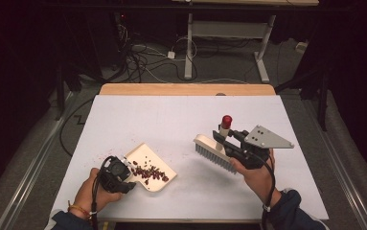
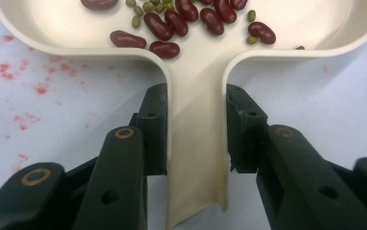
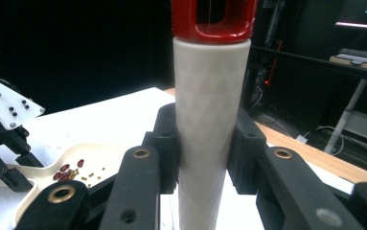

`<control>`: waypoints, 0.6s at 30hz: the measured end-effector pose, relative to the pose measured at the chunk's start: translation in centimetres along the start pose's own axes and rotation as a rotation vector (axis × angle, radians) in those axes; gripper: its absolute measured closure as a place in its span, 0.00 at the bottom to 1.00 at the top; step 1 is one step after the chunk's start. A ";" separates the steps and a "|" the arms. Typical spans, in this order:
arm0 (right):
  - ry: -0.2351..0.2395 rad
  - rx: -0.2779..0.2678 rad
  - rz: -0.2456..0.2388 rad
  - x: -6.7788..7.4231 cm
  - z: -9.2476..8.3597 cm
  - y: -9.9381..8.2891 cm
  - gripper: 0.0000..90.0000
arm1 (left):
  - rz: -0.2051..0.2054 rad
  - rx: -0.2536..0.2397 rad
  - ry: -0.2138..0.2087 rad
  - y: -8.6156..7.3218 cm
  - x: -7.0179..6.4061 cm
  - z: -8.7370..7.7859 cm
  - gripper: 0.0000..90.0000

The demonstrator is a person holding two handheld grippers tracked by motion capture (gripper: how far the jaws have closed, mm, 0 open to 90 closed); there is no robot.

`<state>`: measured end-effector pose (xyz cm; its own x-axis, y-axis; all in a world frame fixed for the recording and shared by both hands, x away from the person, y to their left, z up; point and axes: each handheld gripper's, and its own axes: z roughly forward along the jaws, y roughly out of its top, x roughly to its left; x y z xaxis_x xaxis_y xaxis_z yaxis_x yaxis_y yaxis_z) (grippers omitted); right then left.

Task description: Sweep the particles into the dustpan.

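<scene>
Dim room: grey floor [image 1: 315, 129], tangled cables [image 1: 138, 57], perhaps a desk frame [image 1: 229, 28] behind.

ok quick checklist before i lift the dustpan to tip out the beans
1. Left gripper shut on the dustpan handle: ok.
2. Beans lie inside the pan, none on its rim: ok.
3. Brush held clear of the pan by the right gripper: ok.
4. Right grip on the brush handle, both jaws against it: ok.
5. Stray beans left on the table: cannot tell, red specks beside the pan.
6. Somewhere to tip into: cannot tell.
</scene>
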<state>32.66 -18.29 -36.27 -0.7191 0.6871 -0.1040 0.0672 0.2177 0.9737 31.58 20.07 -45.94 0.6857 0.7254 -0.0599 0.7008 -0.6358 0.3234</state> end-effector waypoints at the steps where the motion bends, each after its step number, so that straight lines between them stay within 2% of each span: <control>1: -0.001 0.006 -0.004 -0.2 -0.1 0.1 0.78 | -0.006 -0.004 -0.003 0.0 0.1 0.0 0.71; 11: 0.009 0.044 0.007 -1.9 -1.8 0.0 0.78 | -0.068 -0.036 0.025 -0.1 1.1 0.1 0.71; 18: 0.020 0.066 0.024 -3.4 -3.7 0.0 0.78 | -0.119 -0.062 0.045 -0.3 1.9 0.1 0.71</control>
<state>32.56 -23.23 -35.20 -0.7302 0.6790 -0.0758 0.1296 0.2466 0.9604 32.72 21.55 -46.26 0.5881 0.8065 -0.0597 0.7622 -0.5281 0.3744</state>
